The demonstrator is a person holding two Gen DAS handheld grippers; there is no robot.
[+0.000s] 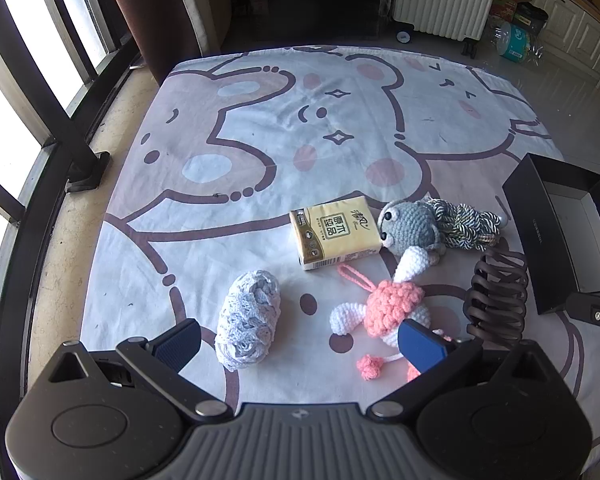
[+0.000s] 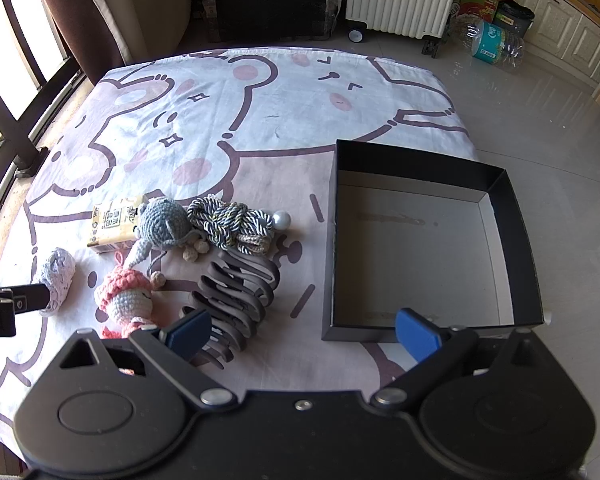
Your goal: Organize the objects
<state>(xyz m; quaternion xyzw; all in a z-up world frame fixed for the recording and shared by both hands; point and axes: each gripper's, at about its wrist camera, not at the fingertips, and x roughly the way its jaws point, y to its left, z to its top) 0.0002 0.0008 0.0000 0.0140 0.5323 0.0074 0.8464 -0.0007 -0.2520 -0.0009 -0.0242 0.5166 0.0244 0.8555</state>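
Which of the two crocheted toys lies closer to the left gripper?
The pink-and-white crocheted doll, just ahead of the open left gripper. The grey crocheted toy lies farther away, beside the yellow tissue pack.

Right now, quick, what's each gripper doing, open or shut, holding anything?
Left gripper: open, holding nothing, above the yarn and pink doll.
Right gripper: open, holding nothing, between the hair clip and box.

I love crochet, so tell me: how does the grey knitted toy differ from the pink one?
The grey toy is grey-blue all over; the pink toy has a pink top and a white body. The grey toy leans against the yellow tissue pack; the pink toy lies apart from it, nearer the cameras. Both are crocheted and lie on the cartoon sheet.
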